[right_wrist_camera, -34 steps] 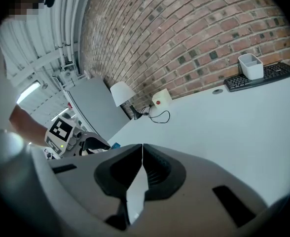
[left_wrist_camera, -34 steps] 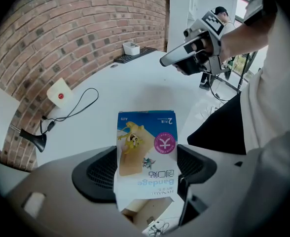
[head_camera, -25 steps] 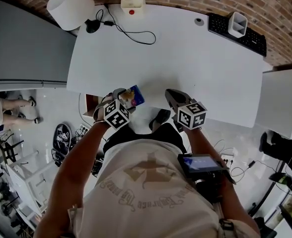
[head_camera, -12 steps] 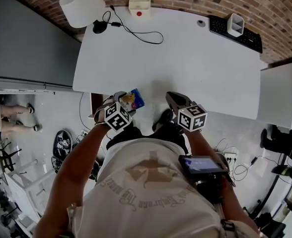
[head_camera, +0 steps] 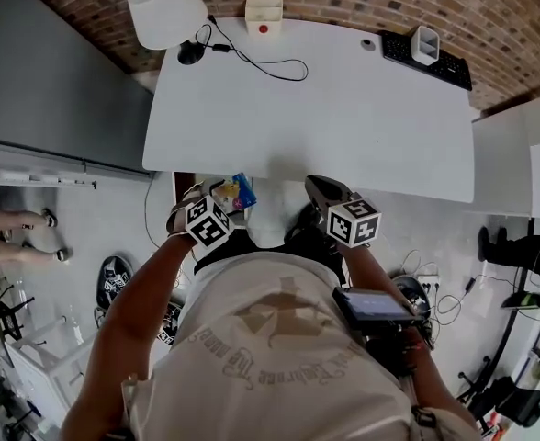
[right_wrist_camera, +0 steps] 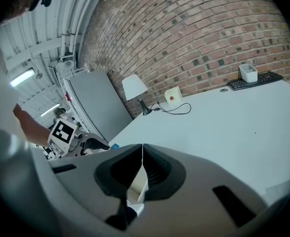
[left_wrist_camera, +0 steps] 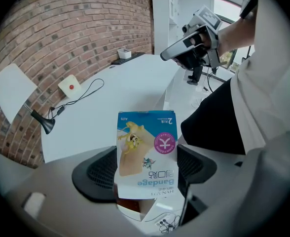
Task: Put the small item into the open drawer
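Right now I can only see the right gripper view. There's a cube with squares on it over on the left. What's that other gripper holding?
Observer: The left gripper is shut on a blue box with "Bandage" printed on it.
Operator: Is it over the table?
Observer: The head view shows it right at the near edge of the white desk, toward the desk's left end.
Operator: And where's my gripper from up there?
Observer: The right gripper is at that same near edge, to the right of the box and apart from it.
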Demonstrator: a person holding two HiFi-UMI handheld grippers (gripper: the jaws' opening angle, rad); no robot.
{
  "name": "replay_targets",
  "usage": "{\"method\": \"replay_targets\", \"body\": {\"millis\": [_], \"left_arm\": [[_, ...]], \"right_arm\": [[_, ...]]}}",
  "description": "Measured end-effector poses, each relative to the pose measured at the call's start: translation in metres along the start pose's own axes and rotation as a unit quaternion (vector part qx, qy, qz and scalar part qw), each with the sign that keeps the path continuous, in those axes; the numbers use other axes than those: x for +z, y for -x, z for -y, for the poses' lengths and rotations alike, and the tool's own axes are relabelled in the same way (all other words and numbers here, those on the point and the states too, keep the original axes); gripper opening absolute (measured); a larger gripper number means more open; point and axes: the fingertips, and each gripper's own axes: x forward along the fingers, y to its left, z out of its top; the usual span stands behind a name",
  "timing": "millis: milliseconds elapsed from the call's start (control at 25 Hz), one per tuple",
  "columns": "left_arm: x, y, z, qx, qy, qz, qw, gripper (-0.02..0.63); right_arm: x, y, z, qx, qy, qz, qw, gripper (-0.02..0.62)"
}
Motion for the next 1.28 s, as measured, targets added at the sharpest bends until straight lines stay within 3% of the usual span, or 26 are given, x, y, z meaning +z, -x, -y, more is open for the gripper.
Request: {"method": "replay_targets", "body": {"millis": [680, 1280], "left_arm": [[-0.103, 0.013, 0.007, -0.029, -0.026, -0.006, 0.9992, 0.379], [-0.155, 0.007, 0.009, -0.055, -0.053, -0.020, 0.9969, 0.379]], "right_arm": [[-0.049, -0.018, -0.076, -0.048, -0.022, 0.008, 0.999, 0.006], [-0.099, -0.033, -0.122, -0.075, -0.054, 0.000, 0.996, 0.006]]}}
